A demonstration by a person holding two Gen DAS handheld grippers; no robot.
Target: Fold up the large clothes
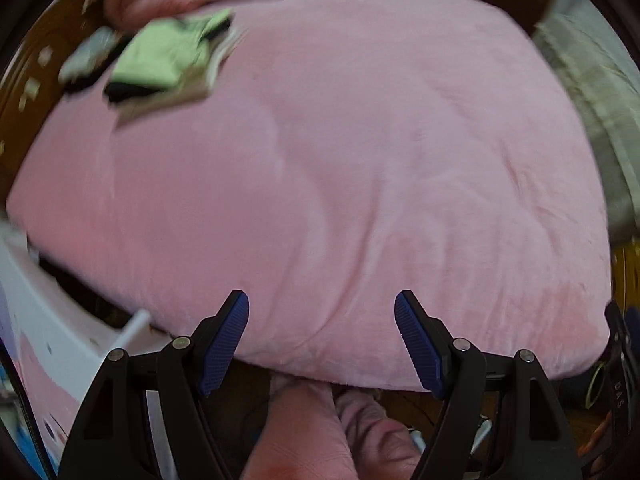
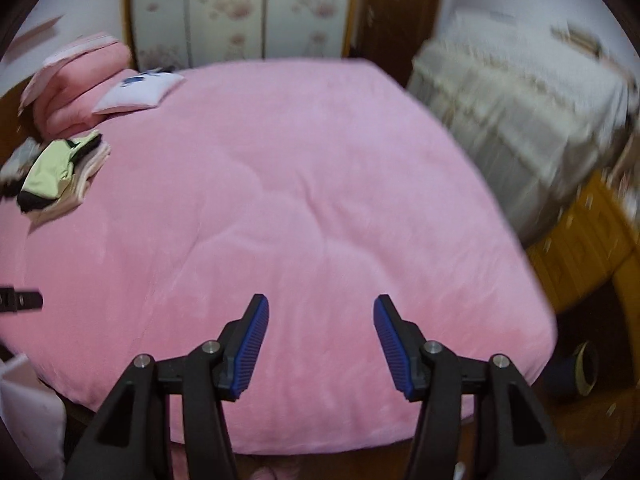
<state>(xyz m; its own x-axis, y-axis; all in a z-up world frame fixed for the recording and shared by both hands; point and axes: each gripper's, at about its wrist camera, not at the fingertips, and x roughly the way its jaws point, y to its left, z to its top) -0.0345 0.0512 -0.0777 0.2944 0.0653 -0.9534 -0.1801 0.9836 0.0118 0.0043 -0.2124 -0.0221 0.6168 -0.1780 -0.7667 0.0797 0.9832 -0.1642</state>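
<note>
A stack of folded clothes [image 2: 64, 172] sits at the far left of a pink bed [image 2: 300, 200] — a pale green piece on top, black showing at its edges, cream layers beneath, the whole a little uneven. A pink quilt [image 2: 76, 84] and white pillow [image 2: 138, 94] lie behind it. The left gripper [image 1: 322, 340] and right gripper [image 2: 321, 346] hang above the near edge — jaws apart, nothing between them.
</note>
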